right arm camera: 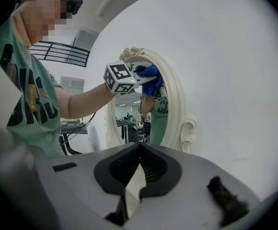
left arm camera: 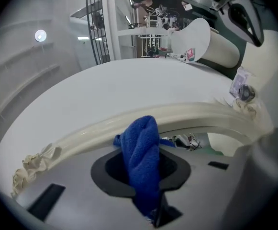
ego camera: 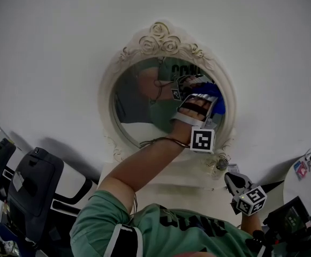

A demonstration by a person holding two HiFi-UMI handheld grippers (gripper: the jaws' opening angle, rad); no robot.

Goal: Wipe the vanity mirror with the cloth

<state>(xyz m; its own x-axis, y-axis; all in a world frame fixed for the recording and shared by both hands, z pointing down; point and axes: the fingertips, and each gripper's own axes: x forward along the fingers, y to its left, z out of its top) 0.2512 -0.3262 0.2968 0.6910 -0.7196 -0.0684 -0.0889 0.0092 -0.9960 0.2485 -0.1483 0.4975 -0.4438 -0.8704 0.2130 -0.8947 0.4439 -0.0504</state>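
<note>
Blue cloth (right arm camera: 150,74) — at mirror's (right arm camera: 129,122) top

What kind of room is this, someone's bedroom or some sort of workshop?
Probably a lab or workspace, not a home: the ornate vanity mirror sits against a bare white wall, a black chair stands nearby, and a metal railing and cluttered desks show farther off.

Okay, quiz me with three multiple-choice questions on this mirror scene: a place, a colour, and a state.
1. Where is the cloth? A) on the floor B) between the left gripper's jaws C) on a chair
2. What colour is the mirror frame? A) black B) cream C) red
3. How is the right gripper? A) shut, empty B) wide open C) shut on a sponge
Answers: 1 B, it sits pinched there; 2 B, cream in every view; 3 A, jaws meet on nothing.
</note>
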